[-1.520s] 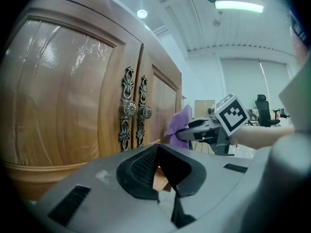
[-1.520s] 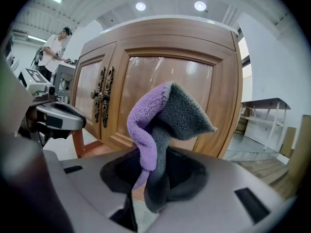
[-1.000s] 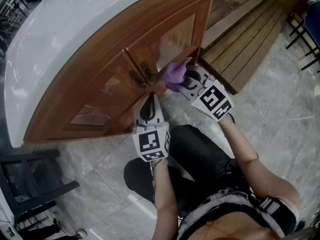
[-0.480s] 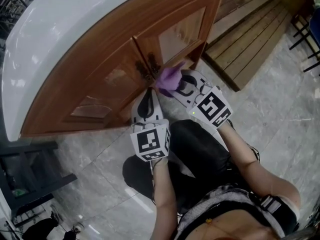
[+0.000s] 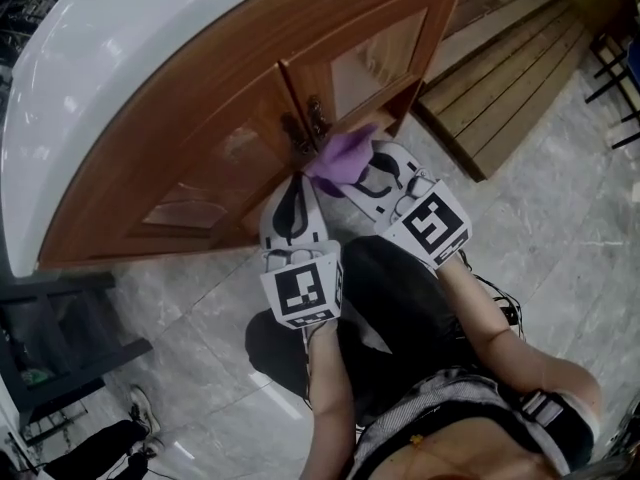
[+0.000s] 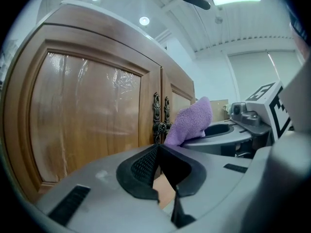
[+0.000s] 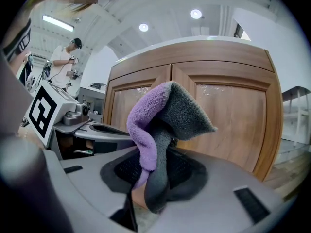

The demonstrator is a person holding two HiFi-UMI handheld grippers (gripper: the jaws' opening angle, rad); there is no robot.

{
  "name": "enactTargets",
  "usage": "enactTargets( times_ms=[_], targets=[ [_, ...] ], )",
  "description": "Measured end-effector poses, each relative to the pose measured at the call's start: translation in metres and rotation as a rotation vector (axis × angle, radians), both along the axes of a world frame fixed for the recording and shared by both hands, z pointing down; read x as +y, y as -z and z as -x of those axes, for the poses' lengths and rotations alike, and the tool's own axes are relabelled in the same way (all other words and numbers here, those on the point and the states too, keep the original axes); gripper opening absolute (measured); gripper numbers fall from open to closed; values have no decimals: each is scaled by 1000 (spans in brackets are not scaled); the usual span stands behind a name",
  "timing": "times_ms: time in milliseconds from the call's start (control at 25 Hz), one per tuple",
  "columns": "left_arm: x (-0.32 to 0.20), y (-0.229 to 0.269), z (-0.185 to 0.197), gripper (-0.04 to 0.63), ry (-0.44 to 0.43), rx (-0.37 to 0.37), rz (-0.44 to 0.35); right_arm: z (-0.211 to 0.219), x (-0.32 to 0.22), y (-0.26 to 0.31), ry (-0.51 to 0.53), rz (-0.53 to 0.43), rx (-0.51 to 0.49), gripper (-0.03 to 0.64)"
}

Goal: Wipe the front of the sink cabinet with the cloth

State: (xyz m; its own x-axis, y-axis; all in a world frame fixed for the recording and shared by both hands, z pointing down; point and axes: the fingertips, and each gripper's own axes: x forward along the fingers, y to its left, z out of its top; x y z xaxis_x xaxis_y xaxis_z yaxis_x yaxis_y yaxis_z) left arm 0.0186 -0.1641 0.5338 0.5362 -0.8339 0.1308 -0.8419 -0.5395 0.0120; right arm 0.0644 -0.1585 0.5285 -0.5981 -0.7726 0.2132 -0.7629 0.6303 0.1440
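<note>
Grey tile floor [image 5: 190,358], sink cabinet [image 5: 190,158] doors closed. Right gripper [image 5: 352,168] clamped on purple cloth [image 5: 340,154], cloth at the door handles [image 5: 306,124]. Left gripper [image 5: 294,186] jaws together, empty, just beside.

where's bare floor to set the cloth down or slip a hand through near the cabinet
Bare floor lies between the cabinet and the dark frame at left, and right of the person, beside the wooden platform. It is crowded at the door handles, where the cloth, right gripper and left gripper bunch.
</note>
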Motion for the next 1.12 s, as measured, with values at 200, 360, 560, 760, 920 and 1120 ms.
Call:
enactTargets(
  times_ms=[200,360,560,760,920,1120],
  targets=[
    [0,6,3,6,16,11,-10,5,-1,7,-8,-18,-21,173],
    [2,11,5,6,31,14,-27,11,-1,12,-2,-40,-44,173],
    [6,19,14,6,61,44,-22,22,4,19,19,-67,-79,173],
    [9,26,26,6,69,79,7,35,2,26,-1,-37,-139,173],
    [12,29,36,6,64,36,38,40,0,27,-27,17,-123,173],
    [18,32,52,6,44,13,113,56,6,41,-46,123,-102,173]
  ],
)
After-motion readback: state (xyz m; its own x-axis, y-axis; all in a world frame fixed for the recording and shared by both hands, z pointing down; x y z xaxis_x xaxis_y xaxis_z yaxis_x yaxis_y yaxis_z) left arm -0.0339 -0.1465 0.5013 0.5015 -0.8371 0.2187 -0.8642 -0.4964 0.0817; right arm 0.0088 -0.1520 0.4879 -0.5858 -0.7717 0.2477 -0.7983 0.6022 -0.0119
